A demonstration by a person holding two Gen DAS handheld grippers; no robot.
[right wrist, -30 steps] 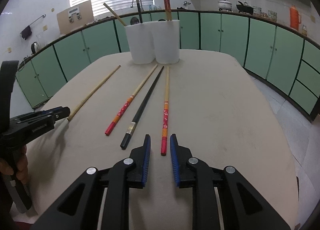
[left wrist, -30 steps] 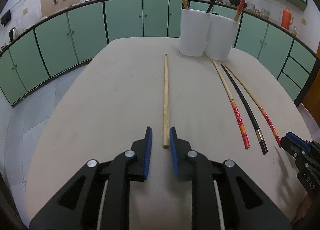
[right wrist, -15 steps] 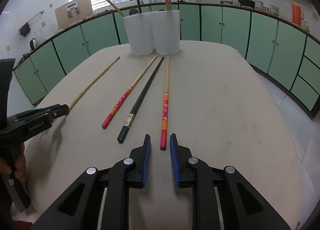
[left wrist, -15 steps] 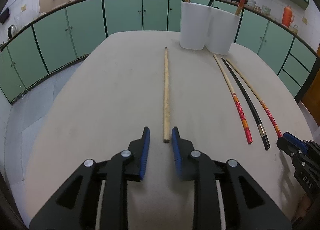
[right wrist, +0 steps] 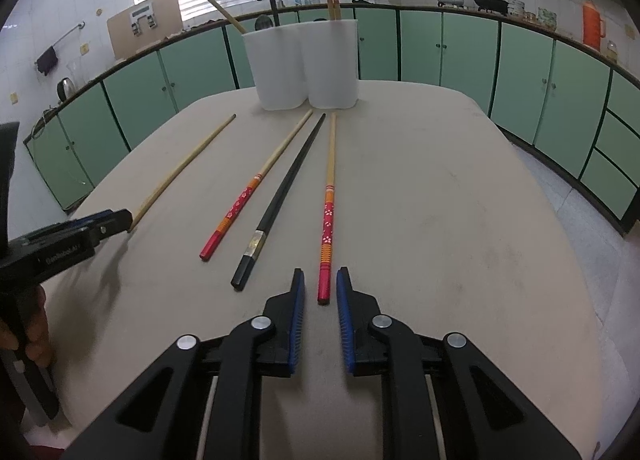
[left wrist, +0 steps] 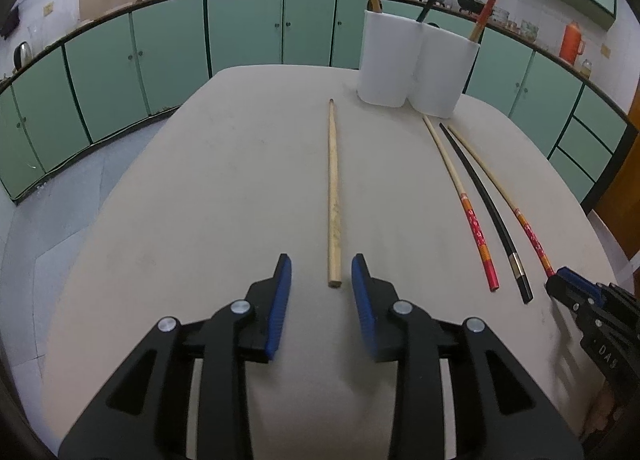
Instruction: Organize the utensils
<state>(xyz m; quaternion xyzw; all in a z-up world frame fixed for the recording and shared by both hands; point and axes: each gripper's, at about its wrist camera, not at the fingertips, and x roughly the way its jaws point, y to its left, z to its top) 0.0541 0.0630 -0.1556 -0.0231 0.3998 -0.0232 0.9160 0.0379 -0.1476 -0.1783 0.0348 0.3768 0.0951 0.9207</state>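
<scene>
- Left wrist view: our left gripper has just been opening; its jaws stand apart with the near end of the plain stick between the tips, pads not touching it.
- We judge the stick could roll or skid on the table if one pad meets it first, since it lies flat and bare.
- Open table lies to the left of the stick up to the rounded edge; to the right the three other sticks lie near, and the cups stand beyond the stick's far tip.
- Right wrist view: our right gripper has its jaws narrowly apart, the red end of the right red stick between the tips, not clamped as far as we can see.
- The black stick lies just beside on the left; we judge a wide close or sideways drift could nudge it, and through it the left red stick.
- The table's right side is bare out to the edge; the near edge is hidden under the gripper.
</scene>
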